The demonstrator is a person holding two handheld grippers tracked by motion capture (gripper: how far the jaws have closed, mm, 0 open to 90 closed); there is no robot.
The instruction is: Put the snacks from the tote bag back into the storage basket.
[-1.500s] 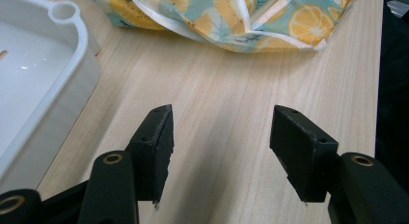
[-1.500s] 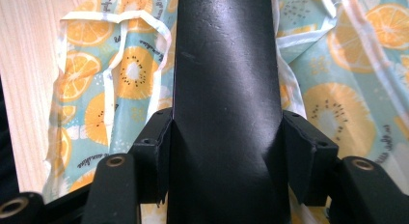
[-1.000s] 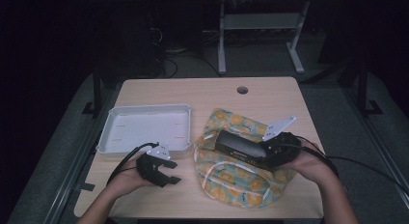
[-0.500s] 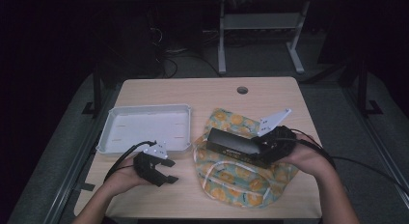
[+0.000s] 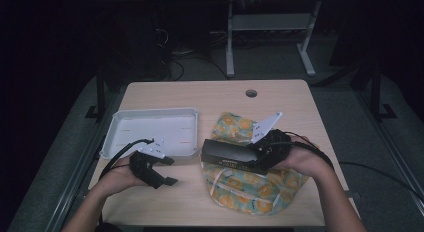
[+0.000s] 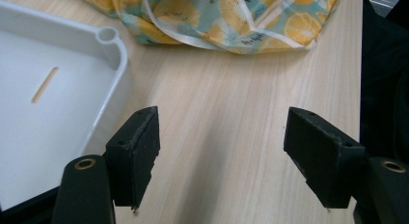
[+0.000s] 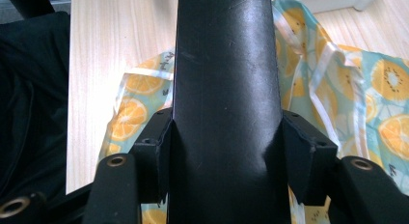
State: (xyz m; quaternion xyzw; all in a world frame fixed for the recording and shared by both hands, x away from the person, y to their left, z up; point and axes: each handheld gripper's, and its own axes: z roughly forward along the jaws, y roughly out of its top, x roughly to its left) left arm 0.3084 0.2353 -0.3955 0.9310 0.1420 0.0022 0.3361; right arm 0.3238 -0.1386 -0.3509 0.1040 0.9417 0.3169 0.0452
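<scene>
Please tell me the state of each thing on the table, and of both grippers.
Black box: held above the bag.
Fruit-print bag: lying crumpled.
White tray: empty.
Left gripper: open, jaws have just been opening.
Right gripper: shut on the box.

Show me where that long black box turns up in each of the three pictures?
High view: the black box lies level at centre right, above the orange-print bag, one end in the right tool.
Left gripper view: not in it.
Right gripper view: the box rises up the middle, clamped between the two pads.
Shared landmark: the orange-print bag, along the top in the left gripper view.
</scene>
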